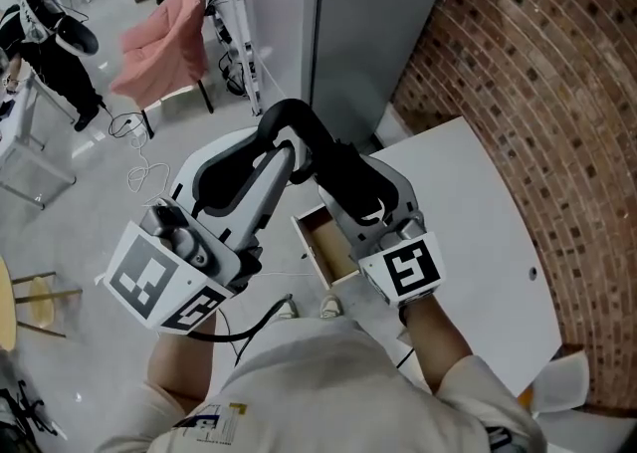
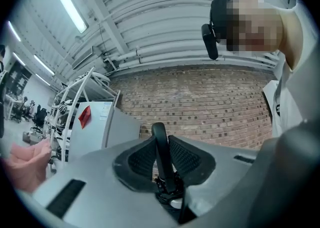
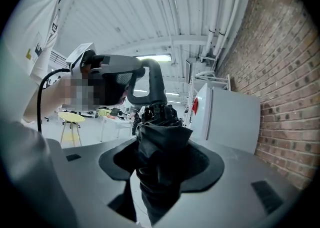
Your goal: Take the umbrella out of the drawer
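A black folded umbrella (image 1: 350,182) with a curved handle (image 1: 291,114) is held in the air between both grippers, above the open wooden drawer (image 1: 317,242). My left gripper (image 1: 282,150) is shut on the thin handle (image 2: 160,152), which stands up between its pads. My right gripper (image 1: 343,174) is shut on the bunched black canopy (image 3: 160,157). In the right gripper view the left gripper (image 3: 111,79) shows beyond the canopy, clamped on the hooked handle (image 3: 152,79). The drawer's inside looks bare where it shows.
The drawer belongs to a white table (image 1: 468,222) that stands against a brick wall (image 1: 542,63). A tall grey cabinet (image 1: 368,13) stands behind it. On the floor to the left are a pink-draped chair (image 1: 164,43) and loose cables (image 1: 144,172).
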`<state>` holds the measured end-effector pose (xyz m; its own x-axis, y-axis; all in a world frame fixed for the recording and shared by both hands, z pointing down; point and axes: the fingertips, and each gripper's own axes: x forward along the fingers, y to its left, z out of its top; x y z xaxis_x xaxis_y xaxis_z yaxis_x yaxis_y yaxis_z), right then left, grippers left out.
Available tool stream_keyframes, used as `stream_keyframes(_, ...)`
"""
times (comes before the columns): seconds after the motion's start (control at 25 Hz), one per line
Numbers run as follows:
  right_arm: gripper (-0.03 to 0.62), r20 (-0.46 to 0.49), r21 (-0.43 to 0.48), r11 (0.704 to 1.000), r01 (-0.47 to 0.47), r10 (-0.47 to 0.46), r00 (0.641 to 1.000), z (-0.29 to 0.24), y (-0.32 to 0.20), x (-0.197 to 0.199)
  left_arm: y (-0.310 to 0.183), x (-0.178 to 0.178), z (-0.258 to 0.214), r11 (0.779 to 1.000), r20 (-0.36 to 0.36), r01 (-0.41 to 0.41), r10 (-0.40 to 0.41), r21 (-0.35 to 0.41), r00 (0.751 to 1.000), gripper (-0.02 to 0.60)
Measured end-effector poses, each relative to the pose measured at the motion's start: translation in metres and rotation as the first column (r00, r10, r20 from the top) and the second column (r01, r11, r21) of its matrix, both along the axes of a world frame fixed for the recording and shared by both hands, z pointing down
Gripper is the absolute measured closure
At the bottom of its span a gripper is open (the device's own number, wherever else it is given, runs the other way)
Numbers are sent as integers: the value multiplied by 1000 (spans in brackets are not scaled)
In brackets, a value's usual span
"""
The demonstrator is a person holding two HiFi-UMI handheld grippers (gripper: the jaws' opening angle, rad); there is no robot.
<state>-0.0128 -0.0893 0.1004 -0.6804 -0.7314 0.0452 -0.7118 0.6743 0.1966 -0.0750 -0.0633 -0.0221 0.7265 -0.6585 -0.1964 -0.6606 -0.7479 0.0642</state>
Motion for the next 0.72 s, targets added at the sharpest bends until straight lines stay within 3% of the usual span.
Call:
stream_keyframes(0.36, 359, 50, -50, 998, 30, -27, 998, 34, 15, -8, 13, 0, 30, 999, -23, -35, 35, -7, 999, 503)
stream_keyframes(0.72, 359, -3, -91, 995, 37, -38, 999, 67, 29, -5, 23, 1, 60, 997, -34, -39, 37, -67, 999, 505)
